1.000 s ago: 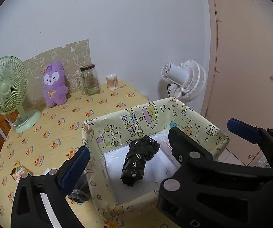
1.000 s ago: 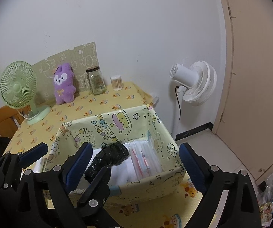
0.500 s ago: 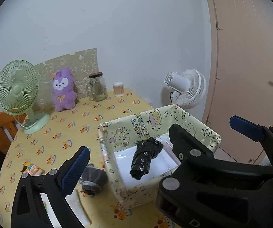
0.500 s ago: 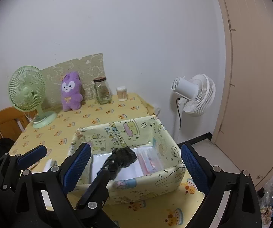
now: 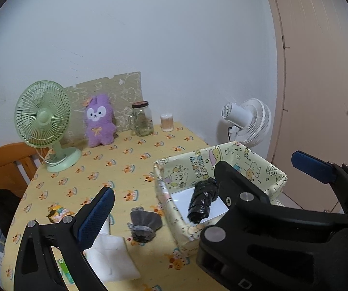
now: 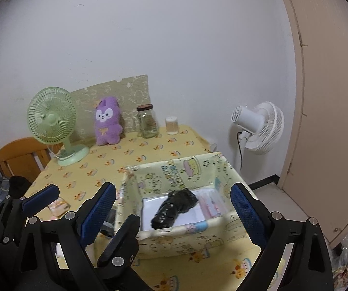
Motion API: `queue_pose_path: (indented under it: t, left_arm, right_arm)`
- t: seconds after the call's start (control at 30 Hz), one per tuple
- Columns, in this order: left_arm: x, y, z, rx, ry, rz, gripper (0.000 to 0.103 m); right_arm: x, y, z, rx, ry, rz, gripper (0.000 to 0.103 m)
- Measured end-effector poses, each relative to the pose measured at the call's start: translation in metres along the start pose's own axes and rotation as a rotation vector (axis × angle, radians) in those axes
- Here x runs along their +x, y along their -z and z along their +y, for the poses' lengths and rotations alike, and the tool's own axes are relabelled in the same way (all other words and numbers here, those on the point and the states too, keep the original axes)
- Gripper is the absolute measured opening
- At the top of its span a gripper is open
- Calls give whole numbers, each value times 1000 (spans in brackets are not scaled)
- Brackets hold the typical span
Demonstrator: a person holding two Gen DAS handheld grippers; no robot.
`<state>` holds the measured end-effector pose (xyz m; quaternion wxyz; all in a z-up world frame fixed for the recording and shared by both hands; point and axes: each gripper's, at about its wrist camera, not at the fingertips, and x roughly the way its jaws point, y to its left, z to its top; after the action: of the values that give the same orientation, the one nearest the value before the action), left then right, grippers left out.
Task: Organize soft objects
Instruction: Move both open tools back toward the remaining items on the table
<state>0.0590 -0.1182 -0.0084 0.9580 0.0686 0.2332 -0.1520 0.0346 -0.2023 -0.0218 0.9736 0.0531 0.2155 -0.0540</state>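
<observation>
A cartoon-print fabric box (image 5: 222, 160) (image 6: 174, 172) sits at the table's near right corner. Inside it lie a crumpled black plastic bundle (image 5: 201, 200) (image 6: 174, 206) and a clear packet (image 6: 210, 203). On the tablecloth left of the box are a grey gathered fabric piece (image 5: 144, 223) and a white folded cloth (image 5: 110, 257). A purple plush (image 5: 100, 121) (image 6: 107, 122) stands at the back. My left gripper (image 5: 171, 215) is open and holds nothing, above the grey piece and the box's left wall. My right gripper (image 6: 171, 215) is open and holds nothing, in front of the box.
At the back stand a green desk fan (image 5: 43, 118), a glass jar (image 5: 141, 118) and a cotton-swab tub (image 5: 167, 122). A small colourful packet (image 5: 58, 214) lies near the left edge. A wooden chair (image 6: 21, 155) is left of the table; a white floor fan (image 6: 258, 126) and a door (image 6: 331, 97) are right.
Both grippers have drawn back and up from the box, which now looks smaller. The grey fabric piece and the white cloth have come into the left wrist view. Both stay open.
</observation>
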Motion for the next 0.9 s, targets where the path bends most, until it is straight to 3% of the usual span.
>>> queue_pose_path:
  t: [0.9]
  left_arm:
    - [-25, 49, 78, -96, -102, 40, 100]
  right_arm:
    - [5, 35, 86, -63, -142, 37, 97]
